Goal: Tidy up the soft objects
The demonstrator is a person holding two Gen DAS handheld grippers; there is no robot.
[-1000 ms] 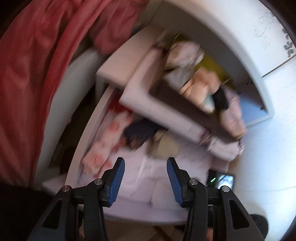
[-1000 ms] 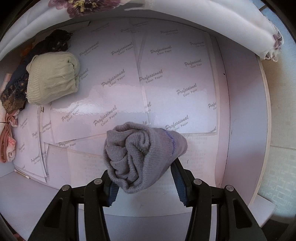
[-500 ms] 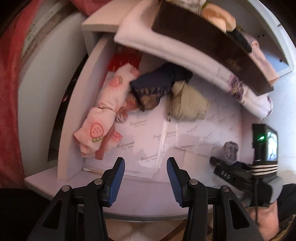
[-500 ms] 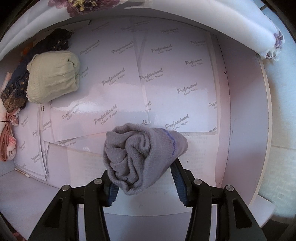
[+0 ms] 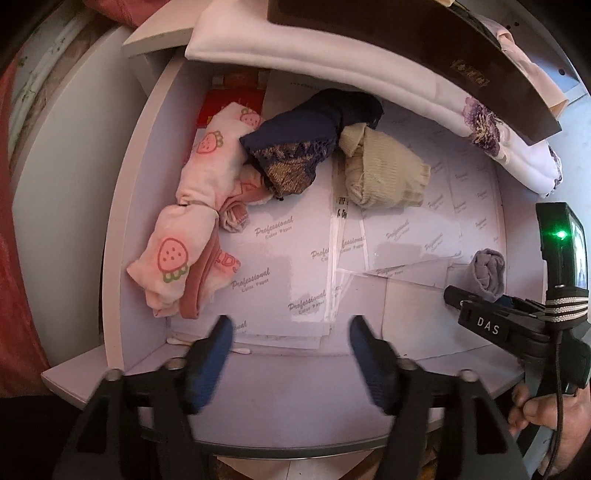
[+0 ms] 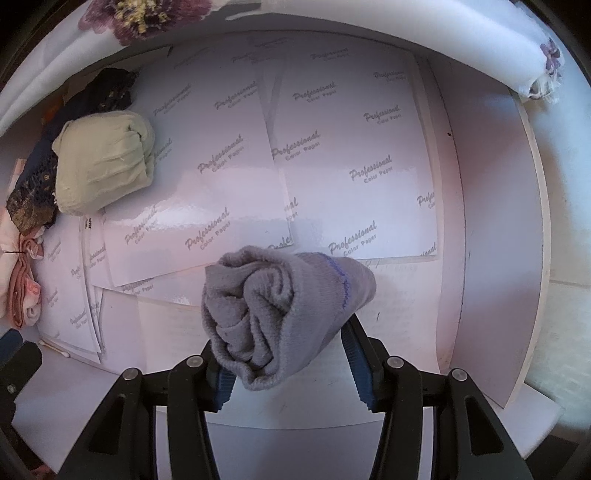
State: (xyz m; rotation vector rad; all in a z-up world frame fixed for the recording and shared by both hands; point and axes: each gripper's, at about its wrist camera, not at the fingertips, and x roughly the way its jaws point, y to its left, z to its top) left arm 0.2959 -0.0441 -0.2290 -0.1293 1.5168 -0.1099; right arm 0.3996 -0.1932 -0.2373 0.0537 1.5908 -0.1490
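Socks and small rolled garments lie in a shallow white drawer (image 5: 122, 206) whose floor is lined with glossy white sheets printed "Professional Color Paper" (image 5: 273, 229). The left tool (image 5: 290, 341) hangs above the near edge of the drawer with its blue-padded jaws opening wide and nothing between them. Along the drawer's left wall lies a pale pink roll with strawberry prints (image 5: 173, 258), with a darker pink sock (image 5: 207, 280) tucked against its right side. Behind these, toward the back, a dark navy bundle with brown lace trim (image 5: 295, 147) rests partly over the pink pieces, and a beige ribbed sock roll (image 5: 384, 173) sits touching its right side. A folded white cloth with purple flower embroidery (image 5: 424, 88) overhangs the back of the drawer, under a dark brown board (image 5: 406, 33). At the right end of the drawer, the right tool (image 6: 284, 354) is closed on a rolled grey knitted sock with a thin blue line (image 6: 280, 314), which bulges out above both pads and hangs just over the paper lining; well apart from the other bundles, it is also seen in the left view (image 5: 487, 273). A person's hand (image 5: 546, 417) grips that tool's handle at the lower right.
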